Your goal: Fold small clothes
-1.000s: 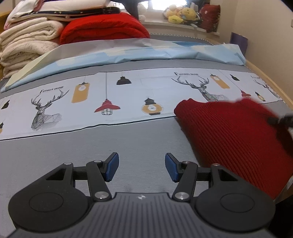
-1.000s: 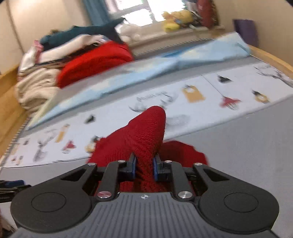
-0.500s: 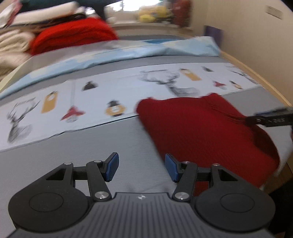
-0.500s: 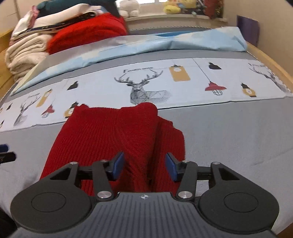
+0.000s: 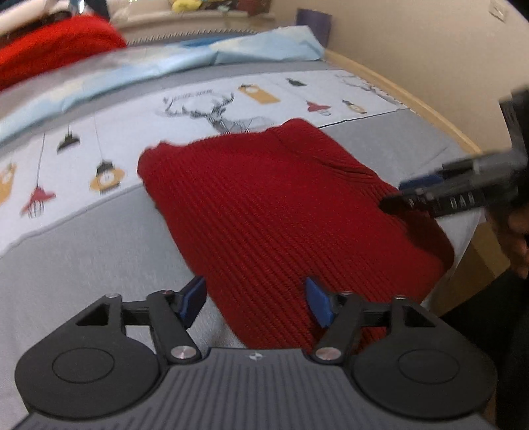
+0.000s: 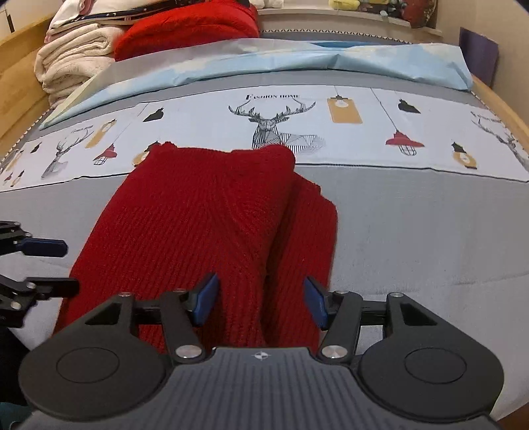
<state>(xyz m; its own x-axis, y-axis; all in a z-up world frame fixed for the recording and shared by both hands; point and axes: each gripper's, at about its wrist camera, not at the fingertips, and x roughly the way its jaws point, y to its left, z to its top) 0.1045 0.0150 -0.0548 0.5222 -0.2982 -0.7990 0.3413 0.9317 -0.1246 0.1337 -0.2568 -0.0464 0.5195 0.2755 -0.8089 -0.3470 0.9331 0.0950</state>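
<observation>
A dark red knitted garment [image 6: 211, 211] lies folded on the grey part of the bed, one flap laid over the other, its far edge reaching the printed band. It also shows in the left wrist view [image 5: 281, 211]. My right gripper [image 6: 258, 302] is open and empty, its jaws standing either side of the garment's near edge. My left gripper [image 5: 254, 301] is open and empty over the garment's left near edge; it also shows at the left in the right wrist view [image 6: 49, 264]. The right gripper shows at the right in the left wrist view [image 5: 416, 195].
The bed cover [image 6: 413, 231] is grey with a pale band of deer and lantern prints. A light blue sheet [image 6: 297, 59] lies behind it. Stacked blankets [image 6: 76, 56] and a red one [image 6: 185, 26] sit at the far left. A wooden bed rim [image 5: 413, 96] runs along the right.
My right gripper let go of the garment's flap, which now lies flat, and opened. My left gripper swung right, over the garment's left edge.
</observation>
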